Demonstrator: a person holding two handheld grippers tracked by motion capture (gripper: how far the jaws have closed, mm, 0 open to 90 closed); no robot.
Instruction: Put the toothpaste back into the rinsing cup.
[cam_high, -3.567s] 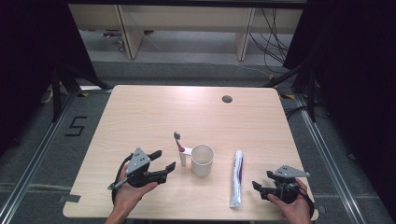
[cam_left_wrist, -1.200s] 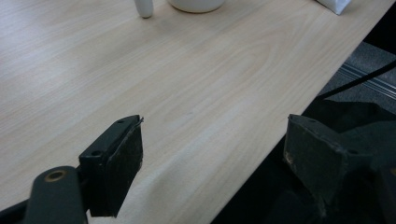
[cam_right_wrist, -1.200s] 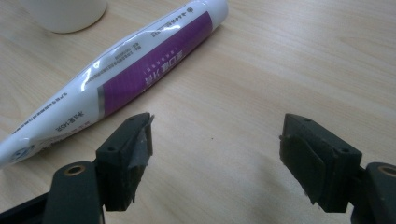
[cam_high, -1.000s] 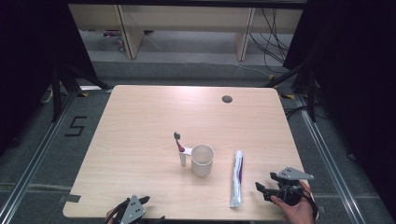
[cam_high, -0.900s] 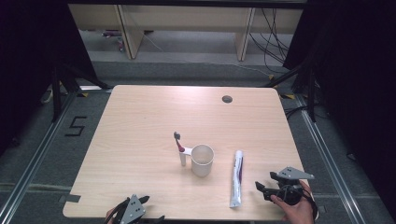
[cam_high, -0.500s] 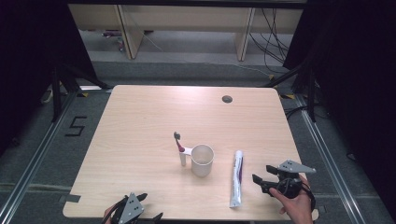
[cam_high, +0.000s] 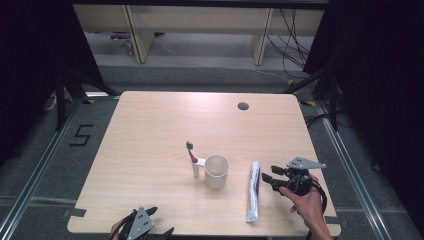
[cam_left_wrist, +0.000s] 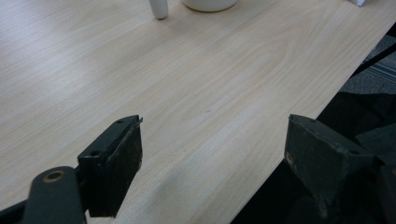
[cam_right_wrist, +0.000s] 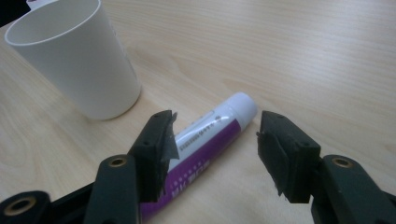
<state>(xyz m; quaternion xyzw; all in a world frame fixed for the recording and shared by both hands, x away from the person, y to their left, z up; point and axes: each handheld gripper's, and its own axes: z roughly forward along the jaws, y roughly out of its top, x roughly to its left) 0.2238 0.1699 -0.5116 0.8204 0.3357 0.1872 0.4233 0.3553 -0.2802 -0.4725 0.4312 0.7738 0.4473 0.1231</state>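
right tool (cam_high: 268, 176) – half open, jaws just been closing, tube (cam_high: 253, 190) under the gap, ungripped | tube on tabletop (cam_high: 150, 130), at 9 o'clock of tool, long axis 12-to-6 | left tool (cam_left_wrist: 212, 154) open, well apart; right nearer

You are working in a lab-style recording bay: a pale wooden table (cam_high: 165, 130) with a cable hole stands on grey carpet between metal floor rails (cam_high: 350, 170). Black curtains (cam_high: 380, 75) flank it, loose cables (cam_high: 295, 35) trail behind, and a taped number five (cam_high: 81, 135) marks the floor.
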